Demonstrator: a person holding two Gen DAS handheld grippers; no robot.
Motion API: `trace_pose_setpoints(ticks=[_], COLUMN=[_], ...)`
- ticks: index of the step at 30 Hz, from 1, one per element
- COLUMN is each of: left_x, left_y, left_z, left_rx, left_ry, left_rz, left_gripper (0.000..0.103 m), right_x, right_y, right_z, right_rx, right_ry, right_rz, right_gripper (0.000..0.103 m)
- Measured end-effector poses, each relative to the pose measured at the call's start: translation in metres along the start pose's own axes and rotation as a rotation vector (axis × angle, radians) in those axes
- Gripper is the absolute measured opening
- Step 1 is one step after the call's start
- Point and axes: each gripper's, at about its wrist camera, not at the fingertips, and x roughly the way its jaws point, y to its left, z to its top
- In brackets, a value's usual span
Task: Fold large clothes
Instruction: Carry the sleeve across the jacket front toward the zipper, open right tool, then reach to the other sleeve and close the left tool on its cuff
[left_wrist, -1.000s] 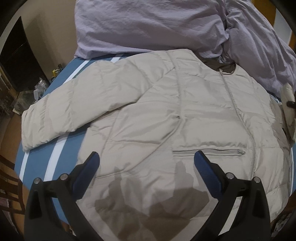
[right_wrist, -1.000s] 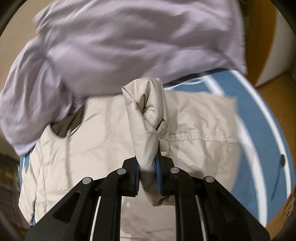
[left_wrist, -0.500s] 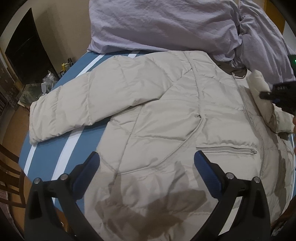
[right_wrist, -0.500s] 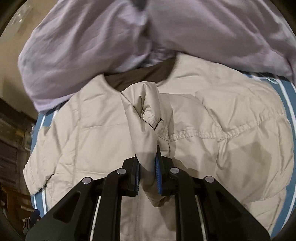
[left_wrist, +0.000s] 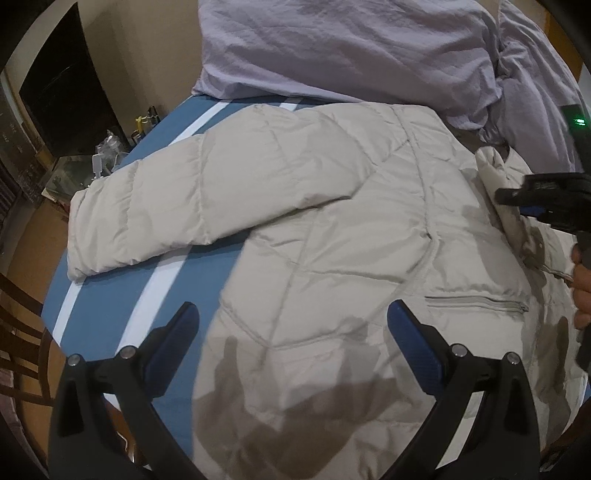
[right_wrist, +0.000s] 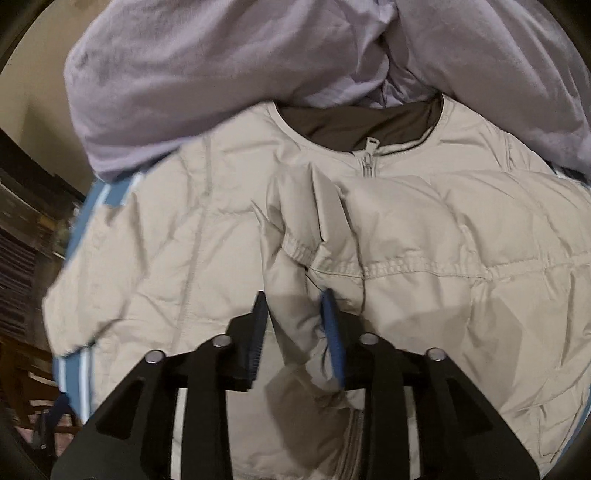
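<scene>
A beige puffer jacket (left_wrist: 332, 240) lies front up on a blue striped cover (left_wrist: 110, 295), zipped, with its dark collar lining at the far end. One sleeve (left_wrist: 140, 218) stretches out to the left. The other sleeve (right_wrist: 295, 229) is folded over the chest, cuff near the zip (right_wrist: 367, 166). My right gripper (right_wrist: 295, 325) has its jaws opening, and the sleeve still lies between them, no longer squeezed. In the left wrist view the right gripper (left_wrist: 517, 201) shows at the right edge. My left gripper (left_wrist: 291, 325) hovers wide open above the jacket's lower front, holding nothing.
A crumpled lilac cloth (left_wrist: 351, 48) is heaped at the far end, touching the collar. A wooden chair (left_wrist: 18, 325) stands off the left edge, and small clutter (left_wrist: 107, 147) sits beyond the far-left corner. A person's hand (left_wrist: 581, 288) holds the right gripper.
My right gripper carried the pinched sleeve across the jacket's chest toward the zip, and its jaws have now parted. My left gripper drifted slightly sideways and stayed open.
</scene>
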Motion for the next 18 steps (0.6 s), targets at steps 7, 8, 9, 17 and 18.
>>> trace_pose_setpoints(ticks=[7,8,9,17,18], left_x=[0.003,0.003,0.003,0.010,0.012], left_y=[0.034,0.040,0.046,0.112,0.122], left_z=[0.009,0.011,0.012,0.030,0.032], left_rx=[-0.060,-0.071,-0.081,-0.201,-0.216], left_ry=[-0.008,-0.010,-0.013,-0.036,-0.039], left_rz=[0.052,0.061,0.069,0.166,0.182], left_gripper=[0.101,0.101,0.101,0.101,0.101], right_x=[-0.031,-0.028,-0.023,0.014,0.019], right_y=[-0.028,-0.033,-0.037,-0.034,-0.031], right_z=[0.009,0.009,0.009,-0.011,-0.014], right_rx=[0.067,0.077,0.086,0.035,0.022], right_ry=[-0.119,-0.115,-0.104,-0.062,-0.064], right_rz=[-0.028,-0.057,-0.085,-0.191,-0.211], right_gripper=[0.050,0.050,0.050,0.066,0.069])
